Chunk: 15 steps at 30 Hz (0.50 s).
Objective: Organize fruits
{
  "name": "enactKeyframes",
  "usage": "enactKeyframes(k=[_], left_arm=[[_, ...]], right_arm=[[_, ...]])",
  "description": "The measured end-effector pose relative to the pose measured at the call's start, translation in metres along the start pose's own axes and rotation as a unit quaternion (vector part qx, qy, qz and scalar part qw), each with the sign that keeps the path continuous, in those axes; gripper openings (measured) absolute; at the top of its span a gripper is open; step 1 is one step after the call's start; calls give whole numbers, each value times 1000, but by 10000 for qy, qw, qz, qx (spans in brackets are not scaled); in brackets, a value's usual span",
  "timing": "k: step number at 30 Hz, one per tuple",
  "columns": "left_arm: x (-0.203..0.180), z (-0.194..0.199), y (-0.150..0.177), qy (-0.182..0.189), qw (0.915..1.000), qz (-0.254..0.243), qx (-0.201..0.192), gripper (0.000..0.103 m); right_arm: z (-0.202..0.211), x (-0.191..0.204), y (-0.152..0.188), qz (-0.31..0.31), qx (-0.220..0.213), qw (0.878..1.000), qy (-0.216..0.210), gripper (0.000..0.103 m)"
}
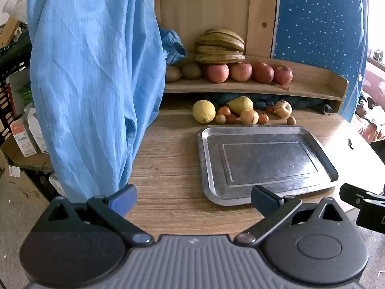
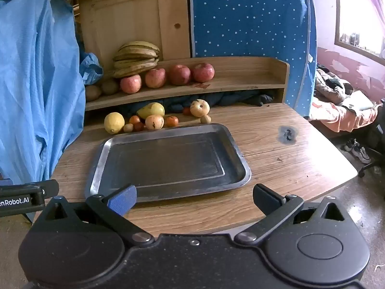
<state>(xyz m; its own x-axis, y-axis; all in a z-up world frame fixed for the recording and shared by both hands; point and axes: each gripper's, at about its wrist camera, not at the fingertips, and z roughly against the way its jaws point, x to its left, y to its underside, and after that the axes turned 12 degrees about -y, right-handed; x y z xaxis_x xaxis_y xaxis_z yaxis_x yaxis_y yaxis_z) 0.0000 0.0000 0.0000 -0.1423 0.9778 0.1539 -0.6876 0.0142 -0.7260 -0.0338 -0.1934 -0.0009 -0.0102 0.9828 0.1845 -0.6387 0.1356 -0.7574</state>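
Both the left gripper [image 1: 193,198] and right gripper [image 2: 195,198] hang spread and unladen over the table's near edge [image 2: 216,219], the bare metal tray [image 2: 103,151] just beyond, loose fruits [image 2: 154,121] clustered past its far rim beneath the shelf [image 2: 240,85] of apples [image 2: 179,74] and bananas [image 2: 137,57].

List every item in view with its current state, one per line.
Metal tray: empty, flat on the table.
Bananas: bunched on the shelf, skins browning.
Red apples: four in a row on the shelf.
Lemon: on the table behind the tray.
Pear: lying on its side.
Left gripper: fingers open, empty.
Right gripper: fingers open, empty.
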Motion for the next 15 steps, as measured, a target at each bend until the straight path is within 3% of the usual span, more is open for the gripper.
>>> enactKeyframes(k=[15], left_arm=[[-3,4,2,17,10000,15,-10,103]], right_arm=[[-1,0,1,-1,0,10000,-46,103]])
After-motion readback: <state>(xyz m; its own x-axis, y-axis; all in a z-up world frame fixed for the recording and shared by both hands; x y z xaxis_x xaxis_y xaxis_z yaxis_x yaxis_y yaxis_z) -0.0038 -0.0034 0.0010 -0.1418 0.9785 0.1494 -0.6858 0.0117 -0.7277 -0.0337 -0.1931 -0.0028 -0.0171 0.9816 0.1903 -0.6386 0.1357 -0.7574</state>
